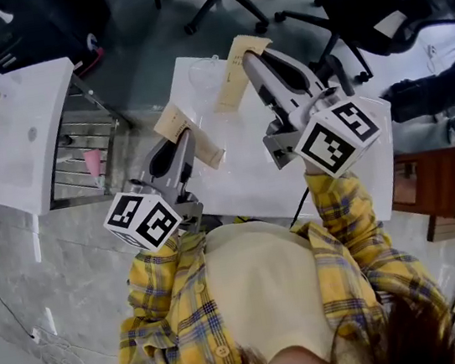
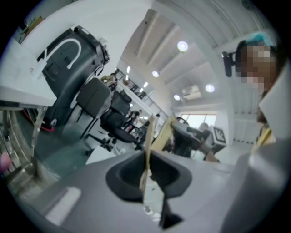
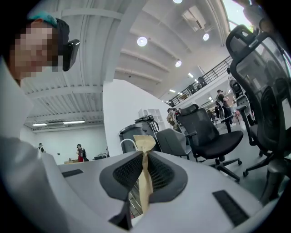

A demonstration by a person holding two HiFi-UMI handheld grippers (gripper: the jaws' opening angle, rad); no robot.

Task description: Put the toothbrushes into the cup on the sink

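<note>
1. Now the left tool (image 1: pixel 185 145) is squeezing shut on the first toothbrush pack (image 1: pixel 171 125), holding it up over the white desk (image 1: pixel 244 179).
2. This pack is looking light, thin and bendy in its brown paper, so I am guessing a pinch on the stiff brush inside is holding best.
3. Something like a see-through cup (image 1: pixel 204 72) is standing near the far edge of the desk, but I cannot tell for sure.
4. The right tool (image 1: pixel 253 61) is pinching shut on the second toothbrush pack (image 1: pixel 234 83), with one end poking out past the tips.
5. Paper is probably sliding easily, so a firm grip is looking safest.
</note>
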